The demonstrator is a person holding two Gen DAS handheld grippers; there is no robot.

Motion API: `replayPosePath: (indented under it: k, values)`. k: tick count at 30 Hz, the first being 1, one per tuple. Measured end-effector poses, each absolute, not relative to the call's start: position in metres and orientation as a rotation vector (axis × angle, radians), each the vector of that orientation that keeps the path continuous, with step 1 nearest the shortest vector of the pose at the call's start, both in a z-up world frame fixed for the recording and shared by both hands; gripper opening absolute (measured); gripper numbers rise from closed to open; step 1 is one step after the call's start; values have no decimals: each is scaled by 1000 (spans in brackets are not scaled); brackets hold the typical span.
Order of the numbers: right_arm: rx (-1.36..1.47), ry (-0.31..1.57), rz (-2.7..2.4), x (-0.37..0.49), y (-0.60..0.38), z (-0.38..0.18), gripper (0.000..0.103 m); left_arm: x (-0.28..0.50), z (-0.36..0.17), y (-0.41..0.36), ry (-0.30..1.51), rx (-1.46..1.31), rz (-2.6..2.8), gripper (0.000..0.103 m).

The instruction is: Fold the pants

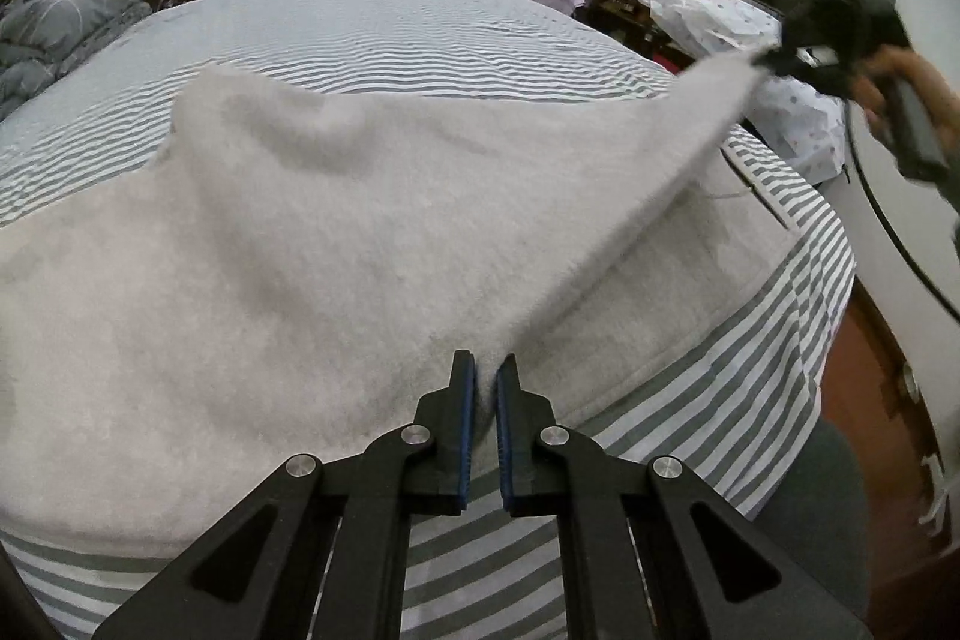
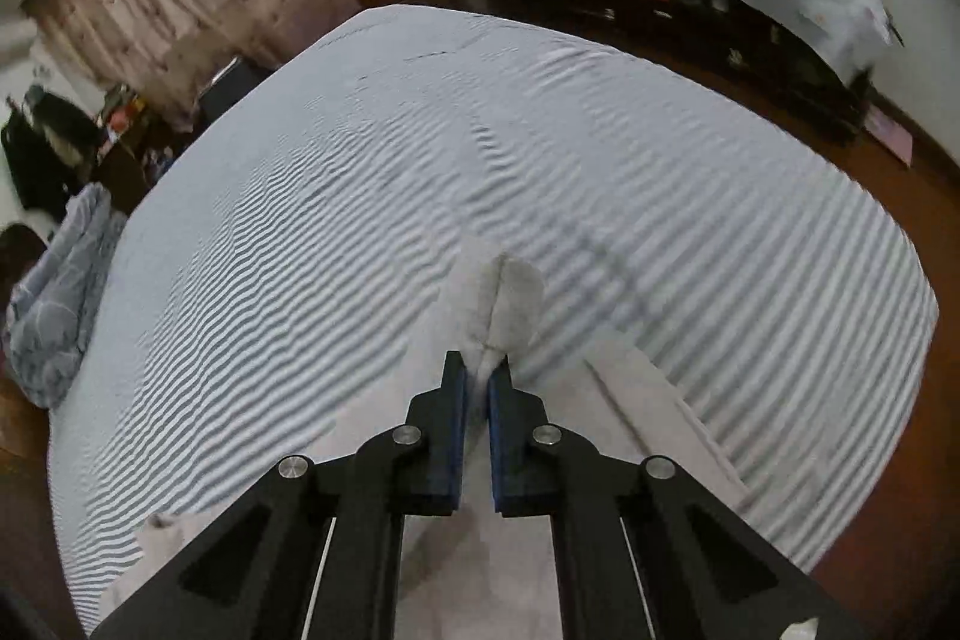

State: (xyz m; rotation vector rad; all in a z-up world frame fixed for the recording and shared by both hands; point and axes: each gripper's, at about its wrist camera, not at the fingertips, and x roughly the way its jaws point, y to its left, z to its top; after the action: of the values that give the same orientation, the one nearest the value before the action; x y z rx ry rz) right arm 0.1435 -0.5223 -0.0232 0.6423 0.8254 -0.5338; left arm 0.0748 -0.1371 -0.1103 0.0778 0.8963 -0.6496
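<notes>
Both clamped | left hand-held gripper (image 1: 486,370): pants (image 1: 300,232) | right hand-held gripper (image 2: 485,370): pants

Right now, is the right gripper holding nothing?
No, the right gripper is shut on a bunched corner of the white fleece pants.

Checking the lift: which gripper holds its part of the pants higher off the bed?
The right gripper: its corner of the pants is pulled up clear of the bed, while the left gripper pinches fabric low near the bed's edge.
</notes>
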Motion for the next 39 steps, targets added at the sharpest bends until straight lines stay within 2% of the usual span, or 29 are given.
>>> replayPosePath:
  k: [14,24,27,29,30,32,34,37,39]
  values:
    - [822,810,-580,36,-541,-87,5,54,-96,-130,855,171,-703,6]
    - [875,881,-619,21,-548,-137,6,47,-104,-135,871,273,-732,6]
    - [887,912,-630,21,-553,-151,13,48,-111,-137,894,303,-724,7]
    - [889,936,-646,21,-555,-158,28,48,-115,-140,912,314,-720,8]
    - [881,942,-659,21,-555,-159,31,49,-116,-140,915,320,-718,10]
    - [864,944,-679,18,-557,-157,47,51,-117,-143,935,320,-710,12]
    - [868,938,-689,13,-558,-150,51,53,-115,-140,955,295,-715,14]
    - [864,910,-693,7,-557,-132,51,58,-110,-133,994,229,-726,22]
    - [849,876,-697,0,-551,-116,51,61,-104,-124,1010,181,-736,31]
